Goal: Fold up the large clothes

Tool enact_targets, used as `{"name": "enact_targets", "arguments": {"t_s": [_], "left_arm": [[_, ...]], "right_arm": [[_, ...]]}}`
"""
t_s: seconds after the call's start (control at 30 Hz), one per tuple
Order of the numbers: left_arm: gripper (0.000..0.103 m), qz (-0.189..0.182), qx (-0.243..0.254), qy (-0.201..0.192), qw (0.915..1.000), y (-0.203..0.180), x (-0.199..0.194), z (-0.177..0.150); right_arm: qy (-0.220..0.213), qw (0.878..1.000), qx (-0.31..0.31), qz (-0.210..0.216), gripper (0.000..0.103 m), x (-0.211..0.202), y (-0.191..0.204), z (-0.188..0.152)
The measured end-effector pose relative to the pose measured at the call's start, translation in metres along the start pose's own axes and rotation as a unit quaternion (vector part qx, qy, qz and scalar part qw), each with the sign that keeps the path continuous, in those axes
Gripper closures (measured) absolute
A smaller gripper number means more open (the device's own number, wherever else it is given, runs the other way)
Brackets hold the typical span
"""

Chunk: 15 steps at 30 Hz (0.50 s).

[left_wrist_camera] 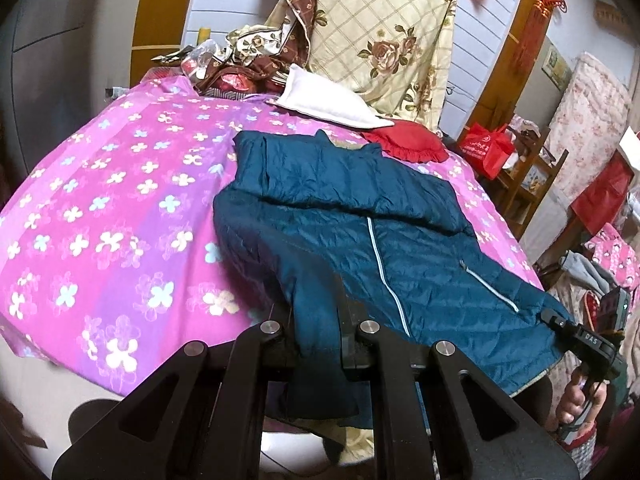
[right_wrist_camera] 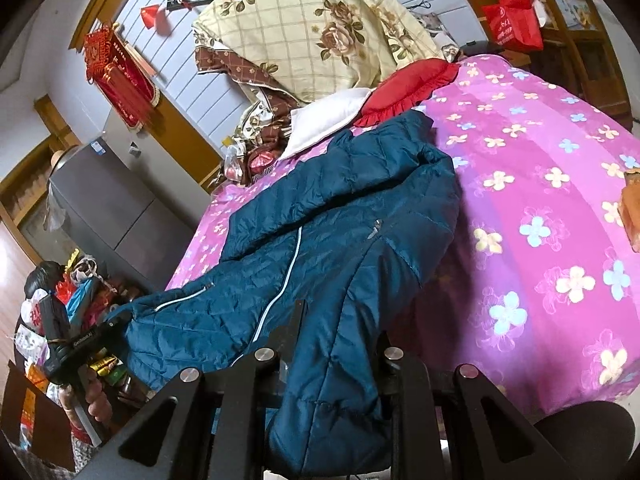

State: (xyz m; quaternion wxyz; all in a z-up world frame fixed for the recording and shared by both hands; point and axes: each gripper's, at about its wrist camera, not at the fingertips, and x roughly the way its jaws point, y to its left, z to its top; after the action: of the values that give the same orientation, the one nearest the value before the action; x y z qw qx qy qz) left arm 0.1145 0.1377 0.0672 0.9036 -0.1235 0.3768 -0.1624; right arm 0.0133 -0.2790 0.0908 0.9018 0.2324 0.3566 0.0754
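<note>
A dark teal quilted jacket [left_wrist_camera: 360, 236] with a pale zip lies front up on the pink flowered bedspread [left_wrist_camera: 112, 208], its sleeves folded across the chest. My left gripper [left_wrist_camera: 318, 340] is shut on the jacket's hem at the near left corner. My right gripper [right_wrist_camera: 336, 344] is shut on the hem at the other corner of the jacket [right_wrist_camera: 340, 232]. Each gripper shows in the other's view, the right one [left_wrist_camera: 560, 322] at the far right, the left one [right_wrist_camera: 116, 326] at the far left, both pinching the hem. The hem is lifted slightly off the bed edge.
A white pillow [left_wrist_camera: 324, 102], a red frilled cushion [left_wrist_camera: 408, 142] and a rose-patterned quilt [left_wrist_camera: 380, 36] are piled at the head of the bed. A grey fridge [right_wrist_camera: 108, 200] stands beside it. Bags and clutter [right_wrist_camera: 80, 292] crowd the floor; an orange box [right_wrist_camera: 632, 208] sits on the bedspread [right_wrist_camera: 540, 200].
</note>
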Motion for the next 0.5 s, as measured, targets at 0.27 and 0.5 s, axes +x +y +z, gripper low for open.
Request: {"name": "enact_targets", "arguments": {"t_s": [0.27,0.5], "left_arm": [[0.095,0.007,0.001,-0.018,0.9998,0.002,0.015,0.024],[0.095,0.013,0.008,-0.024,0.9996,-0.001,0.026,0.040]], "right_arm": [[-0.018,1.000,-0.018,-0.003,0.084,0.007,0.012,0.025],[-0.022,0.999,-0.038,-0.006,0.084,0.017,0.023,0.042]]}}
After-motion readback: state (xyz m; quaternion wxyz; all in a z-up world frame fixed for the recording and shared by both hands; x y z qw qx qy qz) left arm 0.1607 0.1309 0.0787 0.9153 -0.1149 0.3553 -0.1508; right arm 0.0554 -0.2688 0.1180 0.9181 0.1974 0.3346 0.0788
